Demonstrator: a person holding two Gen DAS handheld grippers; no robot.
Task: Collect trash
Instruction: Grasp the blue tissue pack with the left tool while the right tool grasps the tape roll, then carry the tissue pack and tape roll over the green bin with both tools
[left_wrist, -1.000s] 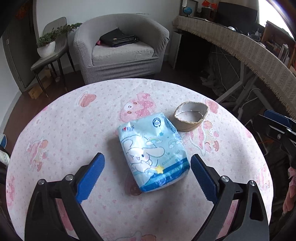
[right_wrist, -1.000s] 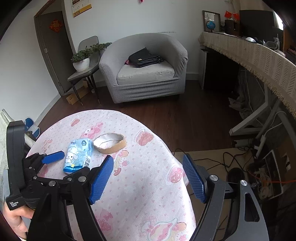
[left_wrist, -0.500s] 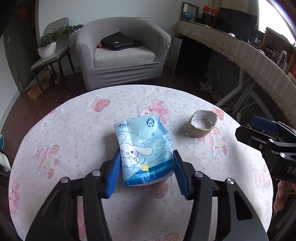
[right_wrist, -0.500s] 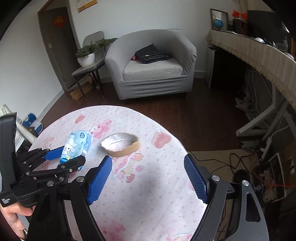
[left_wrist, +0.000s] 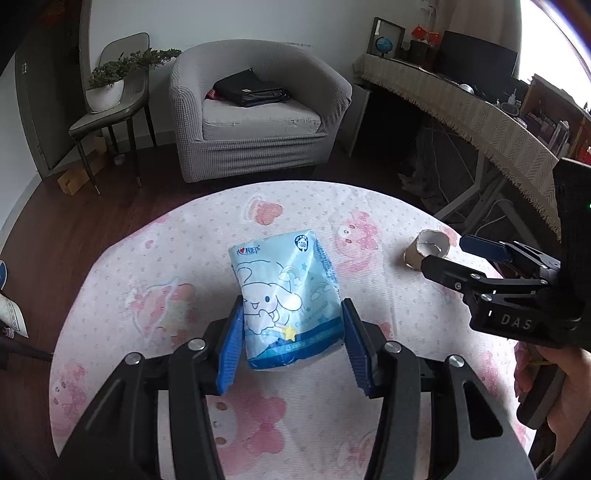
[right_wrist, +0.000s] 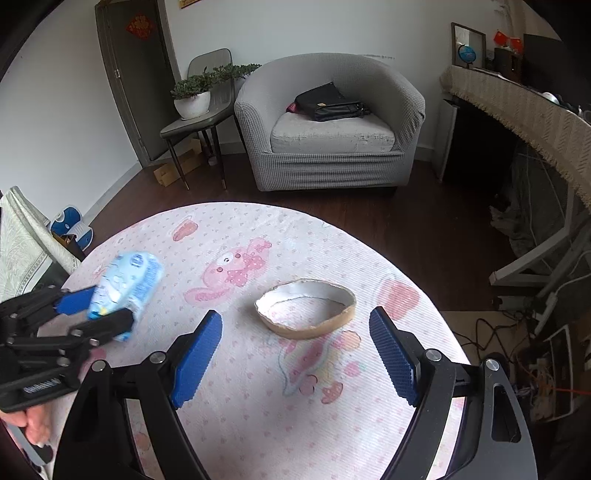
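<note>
A light blue tissue pack (left_wrist: 286, 295) with a cartoon dog is clamped between the blue pads of my left gripper (left_wrist: 291, 345) and is lifted a little above the round pink-patterned table (left_wrist: 166, 295). It also shows, blurred, in the right wrist view (right_wrist: 125, 284). A brown cardboard ring (right_wrist: 306, 308) lies on the table, just ahead of my right gripper (right_wrist: 295, 350), which is open and empty. The ring shows in the left wrist view (left_wrist: 428, 251) at the right, next to the right gripper's fingers (left_wrist: 484, 247).
A grey armchair (right_wrist: 328, 122) with a black bag stands beyond the table. A chair with a potted plant (right_wrist: 192, 99) is to its left. A long fringed desk (left_wrist: 461, 107) runs along the right. Cables lie on the floor at the right (right_wrist: 524, 332).
My left gripper closed on the tissue pack and raised it off the table. My right gripper moved in toward the cardboard ring, still open.
</note>
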